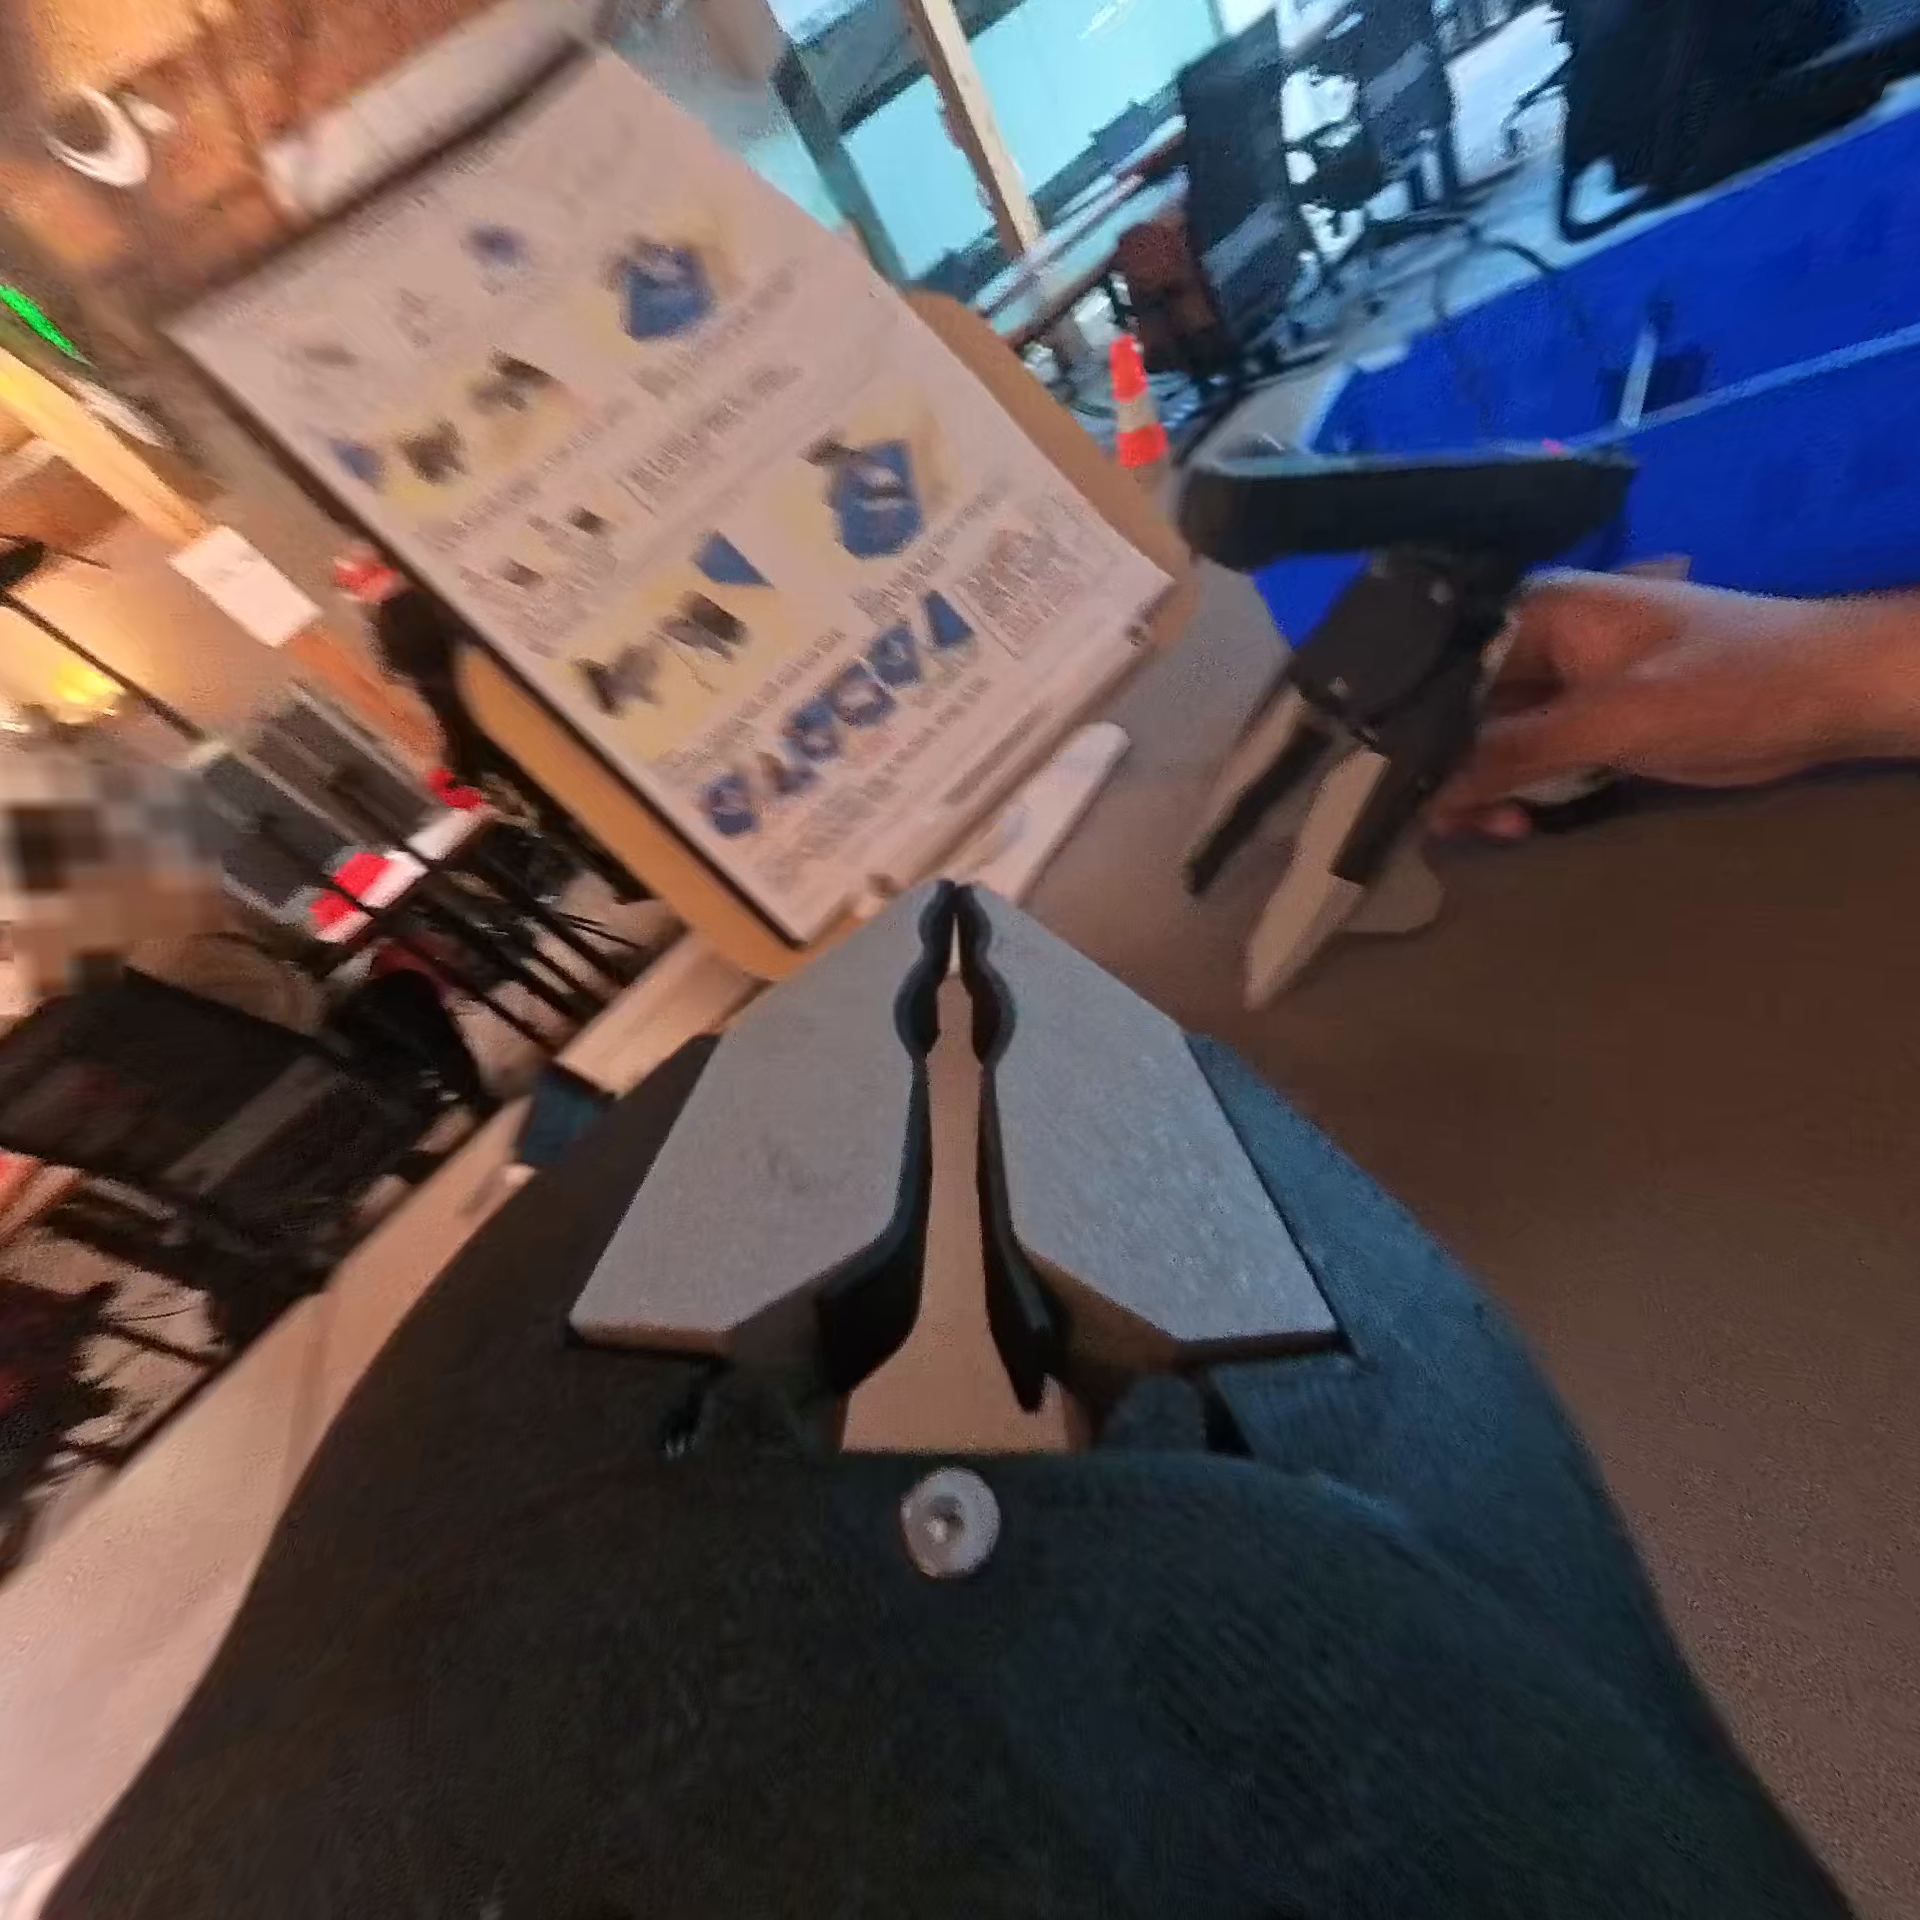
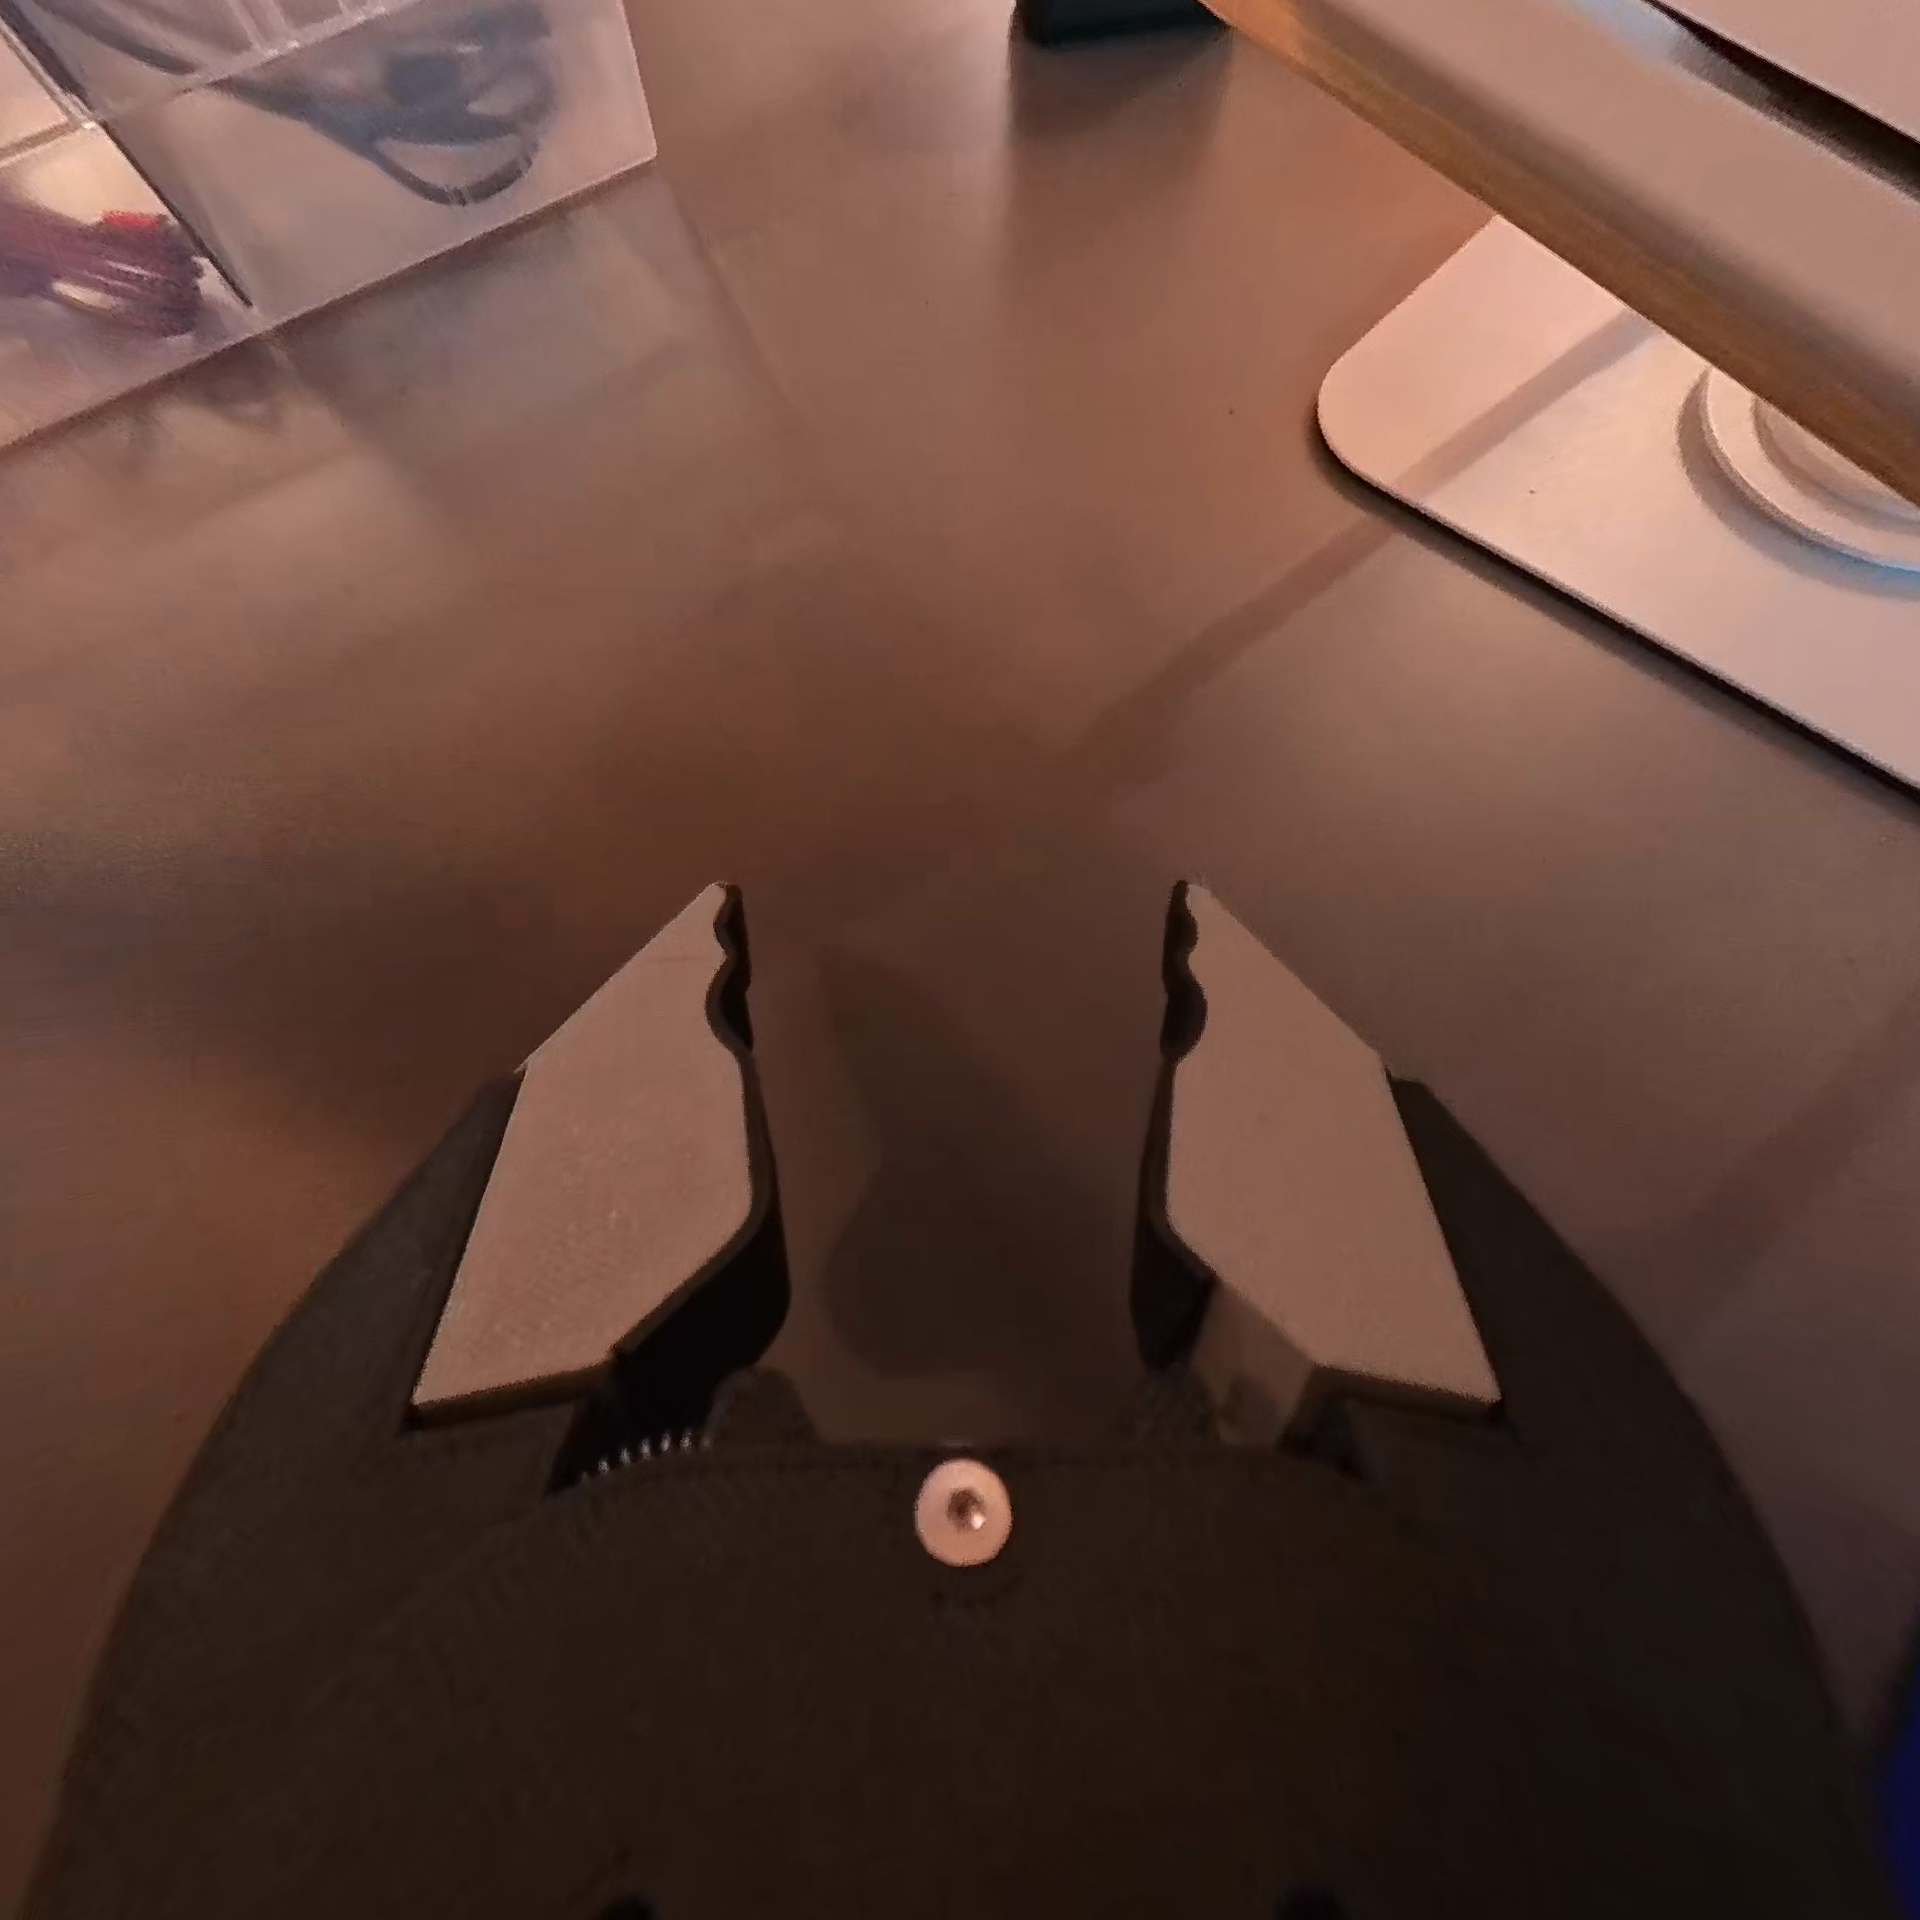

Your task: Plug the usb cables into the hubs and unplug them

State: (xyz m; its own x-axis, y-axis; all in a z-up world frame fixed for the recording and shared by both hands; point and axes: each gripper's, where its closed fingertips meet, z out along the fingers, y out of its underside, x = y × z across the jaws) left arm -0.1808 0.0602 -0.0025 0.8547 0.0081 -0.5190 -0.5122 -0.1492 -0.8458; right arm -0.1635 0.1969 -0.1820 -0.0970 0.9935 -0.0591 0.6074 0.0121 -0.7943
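Observation:
My left gripper [image 1: 956, 899] is shut with nothing between its jaws, held tilted above the brown table [image 1: 1558, 1195]. My right gripper [image 2: 956, 904] is open and empty, pointing down at bare tabletop [image 2: 831, 644]. The right gripper also shows in the left wrist view [image 1: 1262, 930], held by a hand [image 1: 1683, 681], its fingers spread and tips close to the table. A clear plastic box [image 2: 312, 177] at the far left of the right wrist view holds dark and red cables [image 2: 436, 135]. No hub shows in either view.
A monitor stands on a white base [image 2: 1558, 499] at the right of the right wrist view. A large printed poster board [image 1: 675, 468] stands at the table's far edge. A blue panel [image 1: 1766, 343] and an orange cone [image 1: 1138, 405] lie beyond. Across from one pair of fingers to the other is roughly 25 cm.

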